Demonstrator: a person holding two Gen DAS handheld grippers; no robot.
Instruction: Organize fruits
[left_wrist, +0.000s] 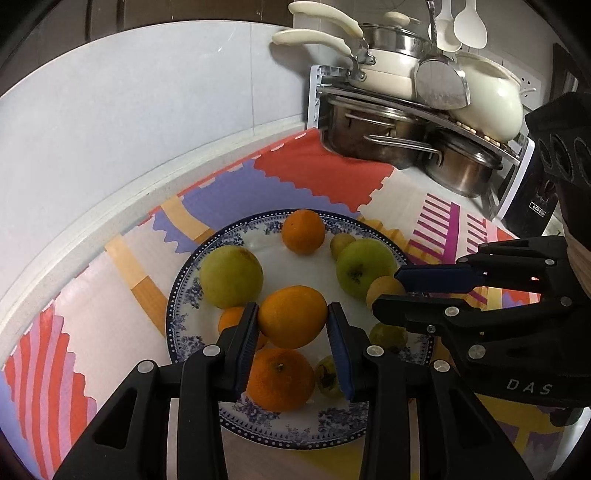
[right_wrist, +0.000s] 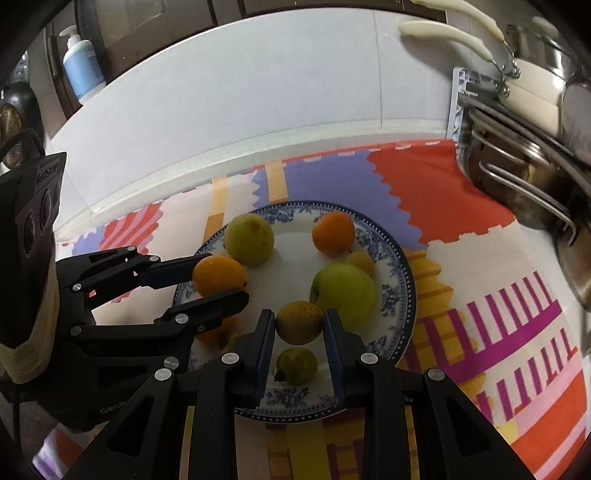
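Note:
A blue-and-white patterned plate (left_wrist: 176, 295) (right_wrist: 406, 295) lies on a colourful mat and carries several fruits. My left gripper (left_wrist: 292, 314) (right_wrist: 225, 277) is shut on an orange (left_wrist: 291, 317) (right_wrist: 219, 275) over the plate's left side. My right gripper (right_wrist: 300, 321) (left_wrist: 387, 291) is shut on a small yellow-brown fruit (right_wrist: 300, 322) (left_wrist: 384, 291) over the plate's near right part. On the plate lie two green apples (left_wrist: 231, 277) (left_wrist: 364, 266), an orange (left_wrist: 303, 230) at the far rim, another orange (left_wrist: 279, 380) near me, and small green fruits (left_wrist: 328, 374) (right_wrist: 297, 365).
A rack of steel and cream pots (left_wrist: 388, 140) (right_wrist: 517, 177) stands at the back right, close to the plate. A tiled wall with a white ledge (left_wrist: 147, 110) runs behind the mat (left_wrist: 325, 170). A pump bottle (right_wrist: 79, 70) stands on the ledge at the far left.

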